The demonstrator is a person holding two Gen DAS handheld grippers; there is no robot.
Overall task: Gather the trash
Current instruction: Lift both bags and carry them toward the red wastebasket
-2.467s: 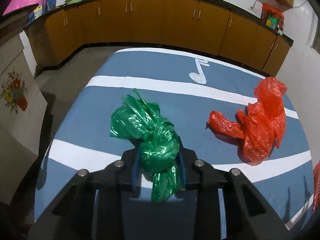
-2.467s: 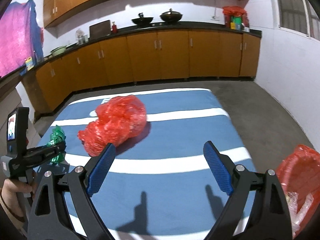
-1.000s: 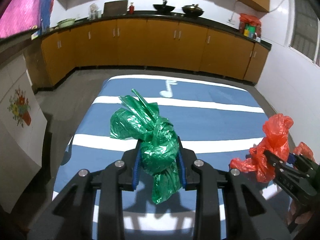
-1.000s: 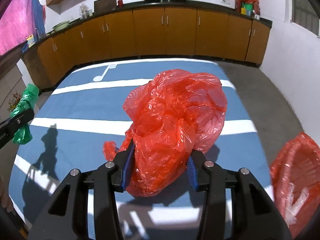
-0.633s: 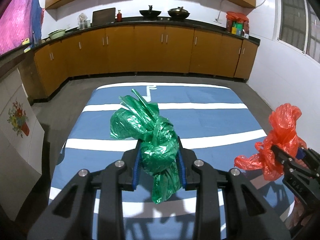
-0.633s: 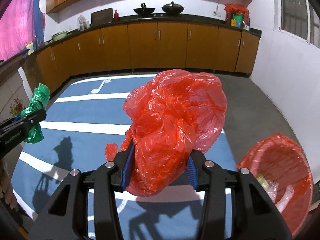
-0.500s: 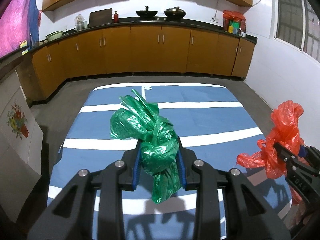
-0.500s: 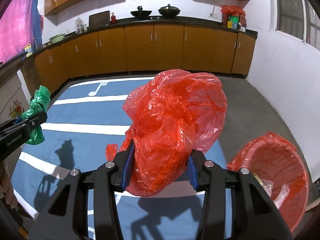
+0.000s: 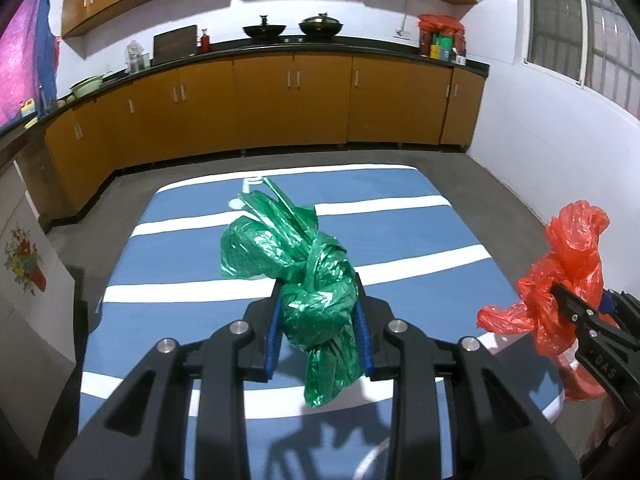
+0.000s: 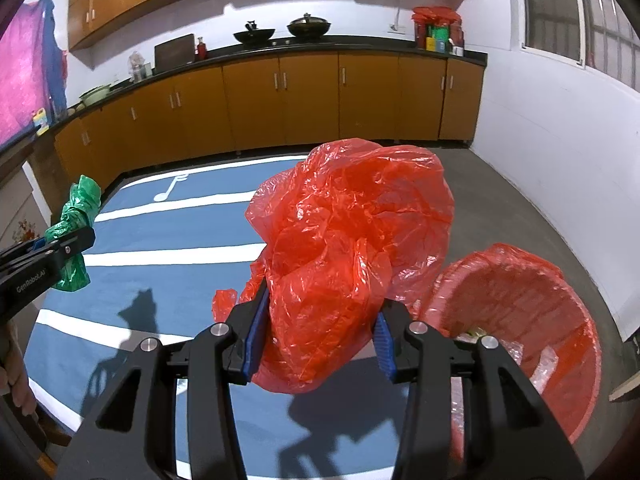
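Trash comes in two bundles: the right gripper (image 10: 316, 344) clamps a puffy red bag (image 10: 352, 248) beside the red-lined bin (image 10: 560, 320), and the left gripper (image 9: 318, 336) pinches a knotted green bag (image 9: 304, 276) above the blue striped table (image 9: 400, 292). Slick plastic could slip free early — or, billowing, catch the bin's rim and spill onto the floor.

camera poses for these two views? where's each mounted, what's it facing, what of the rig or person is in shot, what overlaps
Left wrist: on the left gripper, looking along its fingers and down over the blue striped table toward the cabinets; jaws clamp the green bag; right gripper at right edge.
Right wrist: on the right gripper, same heading; jaws clamp the red bag; red bin lower right; a hand at left edge.
Shared: table, cabinets, both bags, each other's gripper.
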